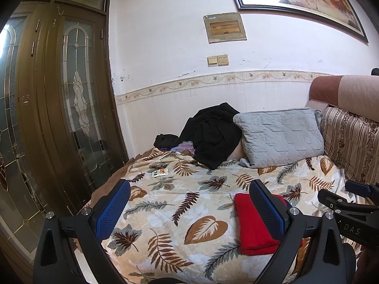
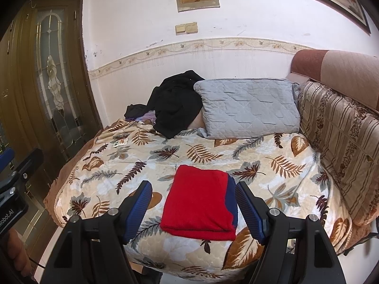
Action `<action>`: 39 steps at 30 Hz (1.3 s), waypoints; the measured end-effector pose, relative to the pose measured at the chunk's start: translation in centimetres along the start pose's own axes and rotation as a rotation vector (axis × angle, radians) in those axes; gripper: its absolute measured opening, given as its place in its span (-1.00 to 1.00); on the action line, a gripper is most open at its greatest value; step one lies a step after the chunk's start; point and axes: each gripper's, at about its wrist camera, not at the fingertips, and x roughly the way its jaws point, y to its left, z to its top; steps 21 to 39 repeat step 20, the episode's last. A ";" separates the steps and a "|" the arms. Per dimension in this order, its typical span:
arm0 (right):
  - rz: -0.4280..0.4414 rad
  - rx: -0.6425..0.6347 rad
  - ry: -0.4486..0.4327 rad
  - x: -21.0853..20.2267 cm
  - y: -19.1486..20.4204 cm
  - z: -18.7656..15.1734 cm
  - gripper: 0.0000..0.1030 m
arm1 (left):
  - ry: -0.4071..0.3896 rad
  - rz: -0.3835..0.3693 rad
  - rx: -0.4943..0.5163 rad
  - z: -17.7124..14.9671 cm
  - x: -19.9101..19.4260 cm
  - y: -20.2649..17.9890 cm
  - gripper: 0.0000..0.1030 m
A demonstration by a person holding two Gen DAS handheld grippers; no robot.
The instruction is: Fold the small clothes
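Observation:
A red garment with a navy edge [image 2: 200, 202] lies folded into a flat rectangle on the leaf-print blanket [image 2: 132, 165], near the front edge. My right gripper [image 2: 193, 200] is open and empty, held above the garment with one finger on each side. My left gripper [image 1: 189, 197] is open and empty, held over the blanket to the left of the garment [image 1: 253, 227]; its right finger [image 1: 267, 207] hides part of it. The right gripper's body shows at the right edge of the left wrist view [image 1: 350, 203].
A grey quilted pillow [image 2: 248, 106] and a heap of black clothes [image 2: 175, 104] lie at the back by the wall. A striped cushion [image 2: 341, 146] lines the right side. A small card [image 2: 120, 143] lies on the blanket. A brown glass-panel door [image 1: 59, 118] stands at the left.

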 end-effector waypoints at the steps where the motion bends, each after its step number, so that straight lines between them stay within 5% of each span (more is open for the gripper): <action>1: 0.001 -0.001 0.001 0.1 0.0 0.1 0.49 | 0.001 0.000 0.000 0.0 0.0 0.0 0.95; 20: 0.017 0.003 0.051 4.4 -0.9 1.1 0.49 | 0.040 -0.015 0.011 0.1 4.0 -1.0 0.95; 39: 0.017 0.003 0.051 4.4 -0.9 1.1 0.49 | 0.040 -0.015 0.011 0.1 4.0 -1.0 0.95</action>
